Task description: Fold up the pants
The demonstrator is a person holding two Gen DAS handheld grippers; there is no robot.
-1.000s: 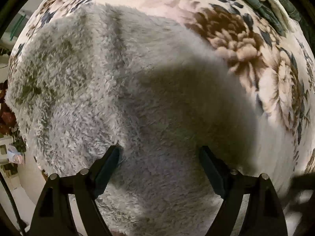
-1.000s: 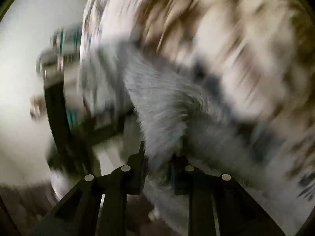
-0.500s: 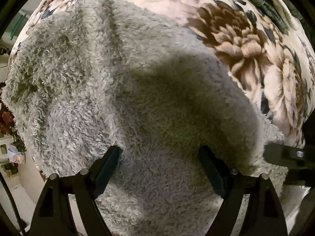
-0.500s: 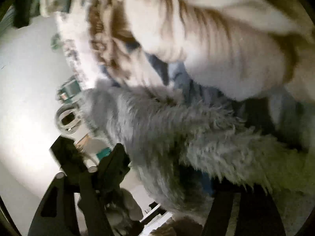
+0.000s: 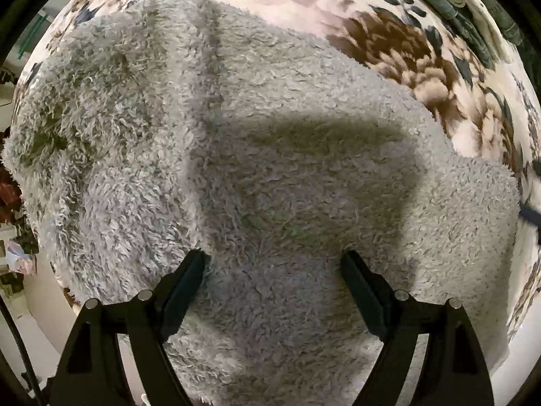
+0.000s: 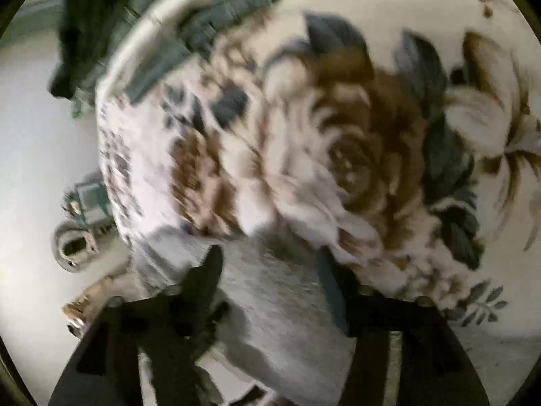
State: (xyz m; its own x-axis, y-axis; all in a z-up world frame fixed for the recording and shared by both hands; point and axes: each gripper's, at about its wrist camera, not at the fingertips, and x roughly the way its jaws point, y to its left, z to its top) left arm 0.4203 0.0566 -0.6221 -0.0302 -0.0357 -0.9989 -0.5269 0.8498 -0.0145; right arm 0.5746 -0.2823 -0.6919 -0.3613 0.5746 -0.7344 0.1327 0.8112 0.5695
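Fluffy grey pants (image 5: 236,135) lie spread on a floral bedspread (image 5: 389,44). My left gripper (image 5: 274,257) points straight down on them, jaws wide open, both fingertips resting on the fleece without pinching any of it. In the blurred right wrist view, my right gripper (image 6: 270,264) hangs over the bed's edge and its jaws are opening. An end of the grey pants (image 6: 277,304) lies between and below its fingers, and the pads stand apart from it. The big brown flowers of the bedspread (image 6: 338,135) fill the area beyond.
The bed ends at the left of the right wrist view, with pale floor (image 6: 33,169) below. A round grey object (image 6: 72,247) and small clutter sit on that floor. Dark green cloth (image 6: 84,17) lies at the bed's far corner.
The right gripper swung across with the grey pants' end, rolled, and spread its jaws off the fabric. In the left wrist view more fleece now covers the right side. The left gripper stayed put.
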